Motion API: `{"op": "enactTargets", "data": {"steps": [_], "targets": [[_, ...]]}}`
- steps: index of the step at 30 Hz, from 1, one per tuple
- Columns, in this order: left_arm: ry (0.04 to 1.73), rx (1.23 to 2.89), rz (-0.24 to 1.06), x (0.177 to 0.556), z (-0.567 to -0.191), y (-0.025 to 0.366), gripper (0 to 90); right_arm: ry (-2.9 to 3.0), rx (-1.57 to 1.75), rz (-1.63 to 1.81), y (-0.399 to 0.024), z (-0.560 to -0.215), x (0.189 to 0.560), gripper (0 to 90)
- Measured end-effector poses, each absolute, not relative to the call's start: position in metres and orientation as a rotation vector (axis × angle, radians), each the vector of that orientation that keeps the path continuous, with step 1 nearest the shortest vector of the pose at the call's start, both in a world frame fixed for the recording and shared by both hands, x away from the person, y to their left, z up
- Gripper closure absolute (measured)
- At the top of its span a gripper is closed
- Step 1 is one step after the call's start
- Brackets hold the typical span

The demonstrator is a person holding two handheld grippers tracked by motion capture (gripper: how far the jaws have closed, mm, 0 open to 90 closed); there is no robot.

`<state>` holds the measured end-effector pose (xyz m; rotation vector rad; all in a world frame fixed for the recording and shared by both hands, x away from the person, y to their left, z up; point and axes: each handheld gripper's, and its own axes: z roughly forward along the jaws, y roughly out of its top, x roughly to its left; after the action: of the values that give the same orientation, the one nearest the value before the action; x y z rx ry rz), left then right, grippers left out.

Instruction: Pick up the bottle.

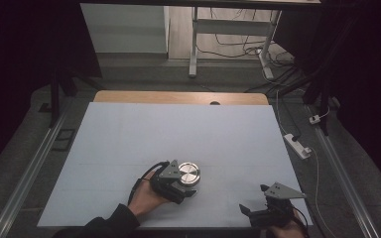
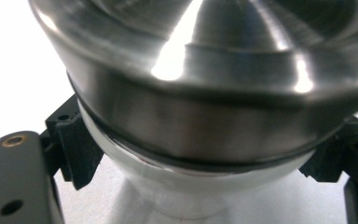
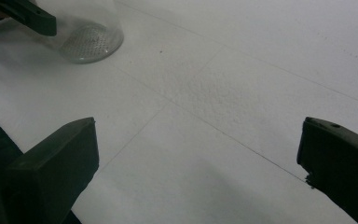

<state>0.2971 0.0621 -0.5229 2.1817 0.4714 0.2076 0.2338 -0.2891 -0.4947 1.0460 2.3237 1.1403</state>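
Note:
A glass jar [image 1: 189,173] with a shiny round metal lid stands on the white table top [image 1: 178,129], near the front middle. My left gripper [image 1: 182,185] comes in from the jar's near left and is shut on it. In the left gripper view the black pads [image 2: 74,149] press the jar [image 2: 205,93] on both sides just under the lid. My right gripper [image 1: 248,210] rests at the front right, apart from the jar, open with nothing between its jaws [image 3: 196,163]. The right gripper view catches the jar's clear base [image 3: 91,39] at the top left.
A wooden strip [image 1: 178,97] borders the table's far edge. On the floor to the right lies a white power strip [image 1: 297,145] with cables. A desk frame [image 1: 193,44] stands beyond the table. White surface stretches behind and to either side of the jar.

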Motion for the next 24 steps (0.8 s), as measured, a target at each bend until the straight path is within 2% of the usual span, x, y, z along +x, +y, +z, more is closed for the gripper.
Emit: {"op": "enactTargets", "data": {"steps": [12, 24], "targets": [[0.488, 2.182, 0.197, 0.296, -0.513, 0.062, 16.0, 2.323, 1.037, 1.141, -0.289, -0.495, 0.233, 0.0], [0.522, 2.151, 0.227, 0.296, -0.497, 0.077, 16.0, 2.325, 1.035, 1.136, -0.288, -0.495, 0.233, 0.0]]}}
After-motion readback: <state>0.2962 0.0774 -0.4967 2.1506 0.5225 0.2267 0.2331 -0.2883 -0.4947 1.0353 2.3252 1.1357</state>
